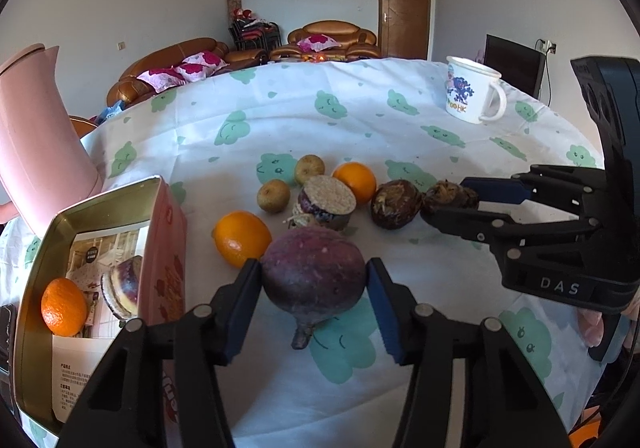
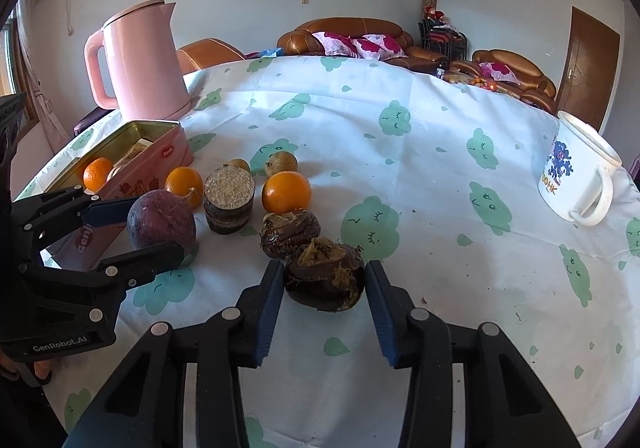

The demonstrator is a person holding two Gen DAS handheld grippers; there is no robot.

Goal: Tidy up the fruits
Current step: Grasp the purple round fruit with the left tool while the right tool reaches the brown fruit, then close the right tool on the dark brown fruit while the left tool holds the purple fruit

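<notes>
We have our left gripper point(image 1: 314, 296) clamped on a round, dull purple root with a short stub of tail point(image 1: 314, 280), its blue pads pressed against both flanks, the root low over the white tablecloth printed with green clouds point(image 1: 360, 119). Our right gripper point(image 2: 324, 298) is closed on a dark brown, fibrous taro-like bulb point(image 2: 326, 280) at the near right end of the spread, the pads touching its two sides. Just beyond that bulb, touching it, lies a second dark brown bulb point(image 2: 290, 234). Farther off sit a glossy orange point(image 2: 286, 191), a cut cylinder of purple-skinned yam with a pale, grainy top face point(image 2: 229, 197), a second orange point(image 2: 185, 183) partly behind the purple root, and two small tan-brown round fruits point(image 2: 281, 163) at the far edge of the group. To the left stands an open pink rectangular tin with a gold inside point(image 1: 36, 288); it holds a small orange point(image 1: 64, 307) at its near left, a piece of pale-faced purple yam point(image 1: 122, 290) beside that, and printed paper underneath. Behind the tin rises a pink electric kettle point(image 2: 140, 63). Well apart, at the far right of the table, stands a white enamel mug with a blue cartoon print point(image 2: 576, 175).
</notes>
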